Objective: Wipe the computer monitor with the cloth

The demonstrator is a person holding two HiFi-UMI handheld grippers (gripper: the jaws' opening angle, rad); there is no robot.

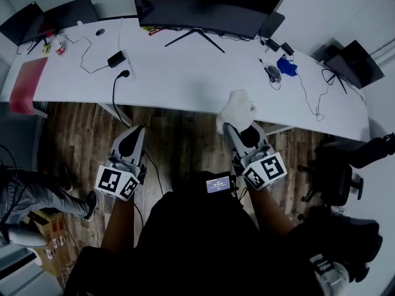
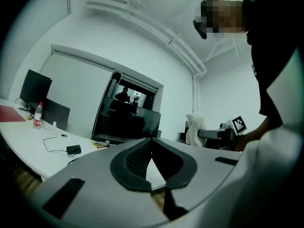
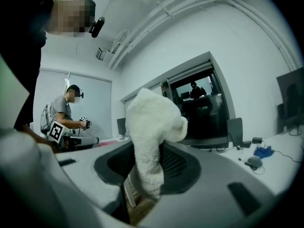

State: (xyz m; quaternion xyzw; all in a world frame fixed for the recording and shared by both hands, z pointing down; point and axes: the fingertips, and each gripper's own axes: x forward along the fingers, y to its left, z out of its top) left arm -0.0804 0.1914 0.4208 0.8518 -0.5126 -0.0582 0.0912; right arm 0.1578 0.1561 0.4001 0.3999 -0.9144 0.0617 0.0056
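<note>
Monitor, head view: the wide dark monitor (image 1: 203,5) stands on a splayed foot at the far side of the white desk (image 1: 185,82), well apart from both grippers.
Cloth, head view: a bunched white cloth (image 1: 236,110) sticks up out of the right gripper (image 1: 237,127), just over the desk's near edge.
Left gripper, head view: the left gripper (image 1: 131,134) is held over the wooden floor (image 1: 179,147), short of the desk, with nothing in it.
Desk clutter, head view: a black power adapter (image 1: 115,58) with its cable lies left of the monitor. A mouse (image 1: 272,73) and a blue item (image 1: 286,65) lie to the right, and a red folder (image 1: 28,79) is at the left end.
Jaws, left gripper view: the 2 dark pads of the left gripper (image 2: 151,141) meet at their tips, with nothing between them.
Beyond the jaws, left gripper view: the monitor (image 2: 126,120) stands ahead on the desk. A bottle with a red label (image 2: 37,115) stands far left, and the cloth (image 2: 194,129) shows at the right.
Jaws, right gripper view: the right gripper (image 3: 147,148) is clamped on the cloth (image 3: 152,122), which rises above the pads and folds over, with 1 end hanging below them.
Background, right gripper view: the monitor (image 3: 204,122) is behind the cloth and not touching it. The mouse (image 3: 253,161) and the blue item (image 3: 262,151) lie at the right. A second person in a grey top (image 3: 64,109) stands by the blinds at the left.
</note>
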